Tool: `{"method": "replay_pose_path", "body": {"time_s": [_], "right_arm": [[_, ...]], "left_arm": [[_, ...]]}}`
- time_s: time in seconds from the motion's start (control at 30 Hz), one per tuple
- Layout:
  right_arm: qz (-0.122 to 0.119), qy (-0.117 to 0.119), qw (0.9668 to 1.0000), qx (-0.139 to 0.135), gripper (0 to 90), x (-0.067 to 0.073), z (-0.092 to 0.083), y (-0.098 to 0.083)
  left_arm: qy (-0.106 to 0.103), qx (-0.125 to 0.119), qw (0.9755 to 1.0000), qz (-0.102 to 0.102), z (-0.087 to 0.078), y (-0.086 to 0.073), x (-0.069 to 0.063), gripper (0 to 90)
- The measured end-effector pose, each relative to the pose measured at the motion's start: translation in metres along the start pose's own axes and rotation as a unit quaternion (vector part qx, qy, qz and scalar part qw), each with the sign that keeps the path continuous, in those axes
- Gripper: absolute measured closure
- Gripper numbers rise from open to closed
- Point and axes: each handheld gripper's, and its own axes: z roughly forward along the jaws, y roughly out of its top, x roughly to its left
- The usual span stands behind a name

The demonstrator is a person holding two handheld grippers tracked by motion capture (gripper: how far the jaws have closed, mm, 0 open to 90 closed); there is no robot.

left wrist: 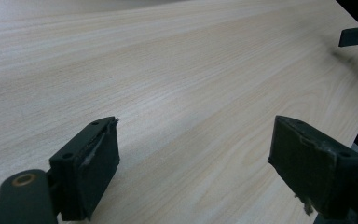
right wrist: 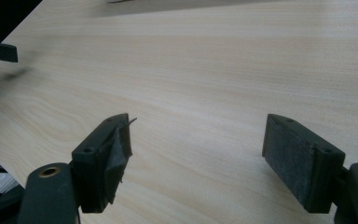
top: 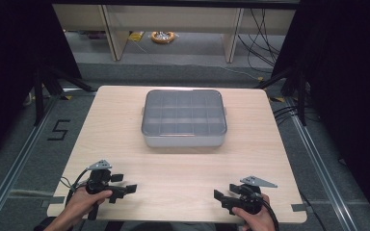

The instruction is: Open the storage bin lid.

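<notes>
While both hands rest at the near edge of the worktop [top: 125, 134], left tongs [top: 124, 183] gaping wide and empty, right tongs [top: 220, 199] likewise spread on nothing, grey lidded compartment box [top: 183, 118] well apart, centred toward the far side.

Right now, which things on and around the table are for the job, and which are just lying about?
For the job:
- grey compartment box with its clear lid shut, mid-table
- left gripper, jaws open, near the table's front edge
- right gripper, jaws open, near the front edge

Just lying about:
- yellow tape roll on the floor beyond
- black cables on the floor
</notes>
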Motion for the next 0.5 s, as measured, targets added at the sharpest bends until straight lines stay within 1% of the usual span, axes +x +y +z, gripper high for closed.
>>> {"method": "replay_pose_path", "body": {"time_s": [0.03, 0.07, 0.1, 0.13, 0.2, 0.27, 0.3, 0.33, 0.37, 0.43, 0.47, 0.5], "right_arm": [[0.019, 0.004, 0.9998, 0.003, 24.8, 0.0031, 0.0002, -0.0008], [0.019, 0.004, 0.9998, 0.009, 24.9, 0.0031, 0.0006, -0.0009], [-0.003, -0.001, 1.0000, 0.007, 25.0, -0.0003, 0.0013, -0.0007], [-0.007, -0.008, 0.9999, 0.007, 25.1, -0.0006, 0.0020, -0.0009], [-0.004, 0.002, 1.0000, 0.005, 25.1, -0.0008, 0.0009, -0.0008], [-0.003, -0.003, 1.0000, 0.008, 25.2, -0.0006, -0.0001, -0.0005], [-0.001, 0.004, 1.0000, 0.002, 25.2, -0.0012, 0.0009, -0.0009], [0.019, 0.002, 0.9998, 0.007, 25.2, 0.0016, -0.0001, -0.0010], [0.018, -0.005, 0.9998, 0.006, 25.2, 0.0009, 0.0003, -0.0008], [0.015, -0.003, 0.9999, 0.003, 25.1, 0.0002, 0.0003, -0.0008], [0.005, -0.001, 1.0000, 0.001, 25.1, -0.0019, 0.0008, -0.0006], [0.002, 0.000, 1.0000, 0.002, 25.1, -0.0026, 0.0009, -0.0005]], "left_arm": [[-0.001, 0.002, 1.0000, 0.002, -0.0002, -0.0001, 0.0001, 15.2], [-0.002, 0.001, 1.0000, 0.003, -0.0001, -0.0001, -0.0001, 15.2], [-0.003, 0.000, 1.0000, 0.003, 0.0000, -0.0001, -0.0003, 15.2], [-0.004, 0.000, 1.0000, 0.003, -0.0001, 0.0001, -0.0002, 15.2], [0.000, -0.001, 1.0000, 0.002, -0.0002, 0.0001, 0.0000, 15.2], [0.002, -0.003, 1.0000, 0.002, -0.0002, 0.0002, -0.0002, 15.1], [0.005, -0.004, 1.0000, 0.002, -0.0002, 0.0002, -0.0003, 15.1], [-0.002, -0.001, 1.0000, 0.002, -0.0007, 0.0004, 0.0004, 15.1], [-0.002, -0.001, 1.0000, 0.002, -0.0007, 0.0004, 0.0004, 15.1], [-0.003, 0.000, 1.0000, 0.001, -0.0010, 0.0007, 0.0007, 15.0], [-0.010, -0.006, 0.9999, -0.003, -0.0008, 0.0014, 0.0010, 15.1], [-0.014, -0.008, 0.9999, -0.003, -0.0013, 0.0020, 0.0016, 15.2]]}}
